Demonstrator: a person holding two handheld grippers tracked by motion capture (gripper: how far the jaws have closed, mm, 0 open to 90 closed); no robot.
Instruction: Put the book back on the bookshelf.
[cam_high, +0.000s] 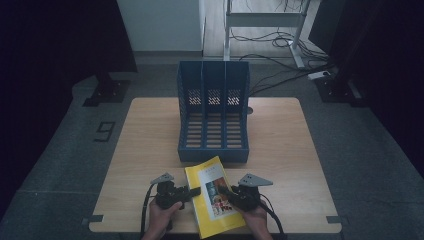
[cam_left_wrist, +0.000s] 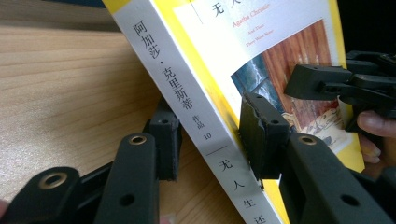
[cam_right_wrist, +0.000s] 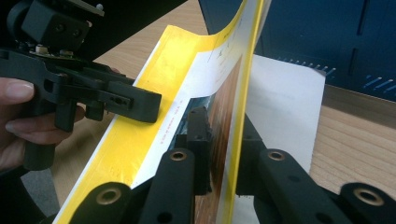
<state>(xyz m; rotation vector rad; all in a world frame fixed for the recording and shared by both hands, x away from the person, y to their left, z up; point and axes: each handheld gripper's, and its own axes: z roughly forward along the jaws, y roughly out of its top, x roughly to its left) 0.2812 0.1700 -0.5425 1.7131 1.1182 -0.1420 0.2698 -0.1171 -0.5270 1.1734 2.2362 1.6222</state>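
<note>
A yellow paperback book (cam_high: 214, 200) with a white spine (cam_left_wrist: 180, 86) and a picture on its cover is held above the table's front edge, between both grippers. My left gripper (cam_left_wrist: 212, 140) is shut across the spine side of the book, one pad under it and one on the cover. My right gripper (cam_right_wrist: 224, 144) is shut on the yellow front cover (cam_right_wrist: 187, 84), which curves up away from the white pages (cam_right_wrist: 285, 98). In the high view the left gripper (cam_high: 192, 191) and right gripper (cam_high: 227, 192) meet over the book.
A blue three-slot file organizer (cam_high: 213, 115) stands upright just behind the book, mid-table, its slots holding nothing. The wooden table (cam_high: 280, 145) has bare room to either side. Cables and a desk frame (cam_high: 295, 45) lie on the floor beyond.
</note>
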